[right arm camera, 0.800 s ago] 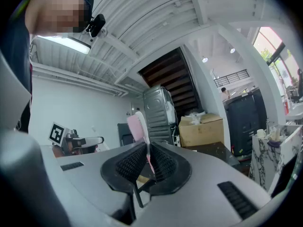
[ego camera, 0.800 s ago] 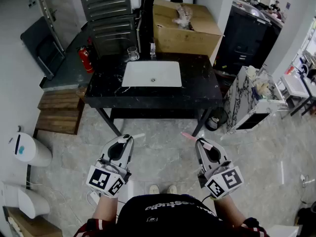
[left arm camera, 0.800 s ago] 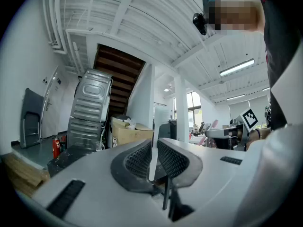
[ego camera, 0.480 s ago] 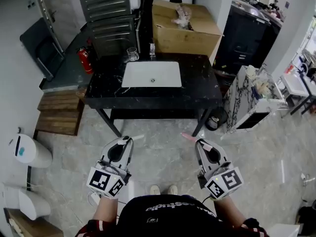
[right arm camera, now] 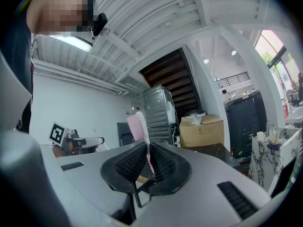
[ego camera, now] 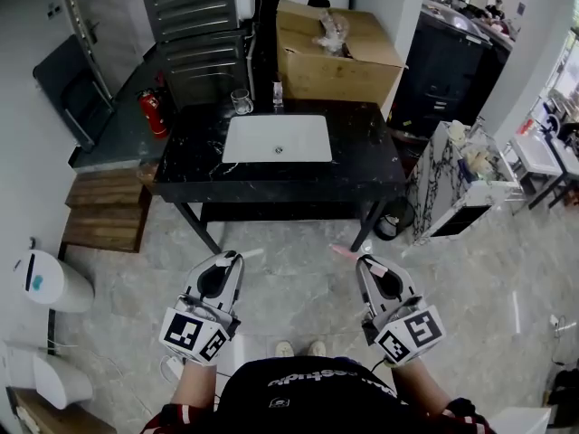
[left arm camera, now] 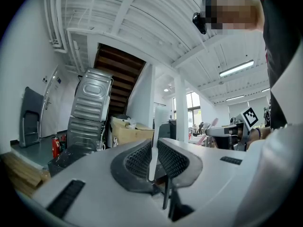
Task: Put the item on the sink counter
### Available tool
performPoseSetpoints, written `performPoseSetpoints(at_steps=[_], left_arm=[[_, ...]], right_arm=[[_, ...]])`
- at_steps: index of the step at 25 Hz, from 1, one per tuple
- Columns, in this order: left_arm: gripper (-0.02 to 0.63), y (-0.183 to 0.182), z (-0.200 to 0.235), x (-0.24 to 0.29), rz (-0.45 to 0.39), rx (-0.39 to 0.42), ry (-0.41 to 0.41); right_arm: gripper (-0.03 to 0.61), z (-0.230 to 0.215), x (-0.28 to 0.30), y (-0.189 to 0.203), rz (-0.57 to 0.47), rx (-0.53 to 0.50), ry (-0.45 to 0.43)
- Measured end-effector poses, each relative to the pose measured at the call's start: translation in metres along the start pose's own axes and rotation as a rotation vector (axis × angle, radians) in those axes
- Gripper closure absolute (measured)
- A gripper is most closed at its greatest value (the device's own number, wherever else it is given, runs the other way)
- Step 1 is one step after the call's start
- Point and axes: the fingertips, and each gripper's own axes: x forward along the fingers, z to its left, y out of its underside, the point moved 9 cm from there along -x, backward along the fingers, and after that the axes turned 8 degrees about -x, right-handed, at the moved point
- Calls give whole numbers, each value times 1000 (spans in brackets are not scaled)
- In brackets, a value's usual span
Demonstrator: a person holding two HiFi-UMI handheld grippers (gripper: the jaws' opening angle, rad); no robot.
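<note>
Pink toothbrush (right arm camera: 137,127), white toothbrush (left arm camera: 153,150), black white-veined counter (ego camera: 362,163)

Lots of clutter here: a big open cardboard box (ego camera: 339,57) top center with something crumpled inside, ribbed grey metal panels (ego camera: 194,25) just left of it, and a red fire extinguisher (ego camera: 152,113) standing below those. Stacked wooden steps (ego camera: 104,208) sit mid-left, with a white round bin (ego camera: 50,280) further down the left edge. On the right there's a marble-look cabinet (ego camera: 448,188) with a small dark bin (ego camera: 393,218) beside it.
</note>
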Motion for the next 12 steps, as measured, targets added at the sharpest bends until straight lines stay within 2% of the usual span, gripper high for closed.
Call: performPoseSetpoints(at_steps=[12], left_arm=[[565, -2, 27, -9, -23, -12, 34]], right_arm=[[523, 23, 15, -3, 11, -24, 28]])
